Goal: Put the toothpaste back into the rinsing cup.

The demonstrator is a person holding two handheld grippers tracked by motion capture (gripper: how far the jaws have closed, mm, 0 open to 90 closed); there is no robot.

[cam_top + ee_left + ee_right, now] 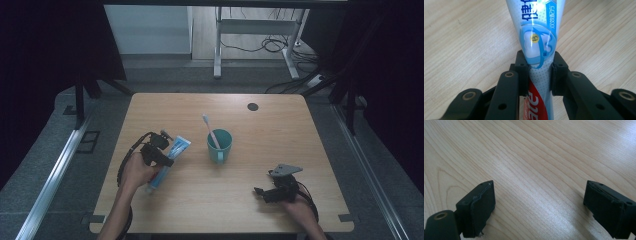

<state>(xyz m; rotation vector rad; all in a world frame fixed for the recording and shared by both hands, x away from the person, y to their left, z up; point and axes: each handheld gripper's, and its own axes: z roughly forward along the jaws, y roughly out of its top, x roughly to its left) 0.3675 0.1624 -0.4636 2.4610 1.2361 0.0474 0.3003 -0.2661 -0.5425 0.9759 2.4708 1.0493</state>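
Spreading across most of the high view, the light wooden table [200, 200] carries everything here, with a small dark round cap [253, 106] set into its far side. Next in size, the right gripper [258, 191] rests low near the table's front right corner in the person's right hand [300, 210], its grey three-cornered plate on top; in the right gripper view its two black jaws stand wide apart over bare wood grain with nothing between them. The left gripper [167, 161] sits over the left part of the table in the person's left hand [135, 172], and its jaws are clamped on the toothpaste tube [536, 40]: in the left gripper view the pads press both sides of the tube's lower body, just above the red band of its print. The tube, pale blue and white with a tooth emblem, runs away from the gripper toward the centre of the table, its flat crimped end pointing at the teal mug [219, 145]. The mug stands upright near the table's middle, just beside the tube's far end but apart from it. A toothbrush [210, 130] with a pink handle leans inside the mug, head up and tilted to the far left
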